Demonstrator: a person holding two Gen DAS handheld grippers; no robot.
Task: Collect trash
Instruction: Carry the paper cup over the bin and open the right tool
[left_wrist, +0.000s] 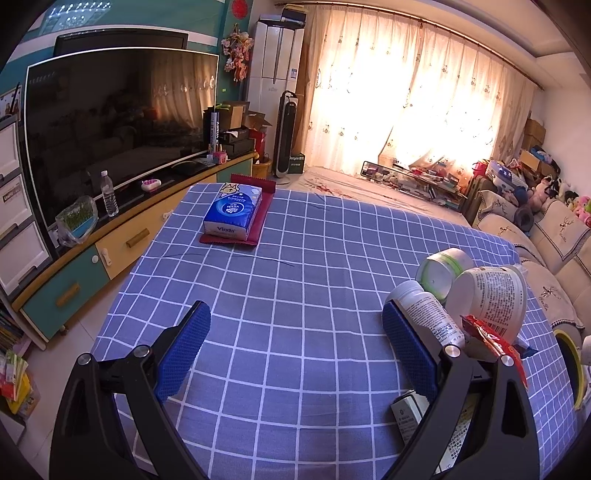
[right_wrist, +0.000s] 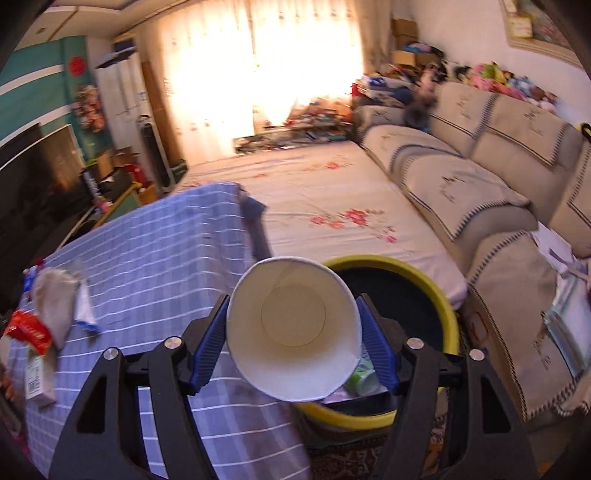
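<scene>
Several pieces of trash, a white pill bottle (left_wrist: 424, 310), two paper tubs (left_wrist: 487, 295) and a red wrapper (left_wrist: 491, 339), crowd the checked tabletop (left_wrist: 295, 277) just beside the left hand-held gripper (left_wrist: 295, 354), whose jaws gape wide and empty, apparently waiting its turn. In the right wrist view, the right hand-held gripper (right_wrist: 293, 332) cradles a white paper cup (right_wrist: 293, 332) between its pads, mouth toward the camera, partly over the yellow-rimmed bin (right_wrist: 424, 280) beside the tabletop's edge, presumably for dropping in; whether the pads press it I cannot tell.
</scene>
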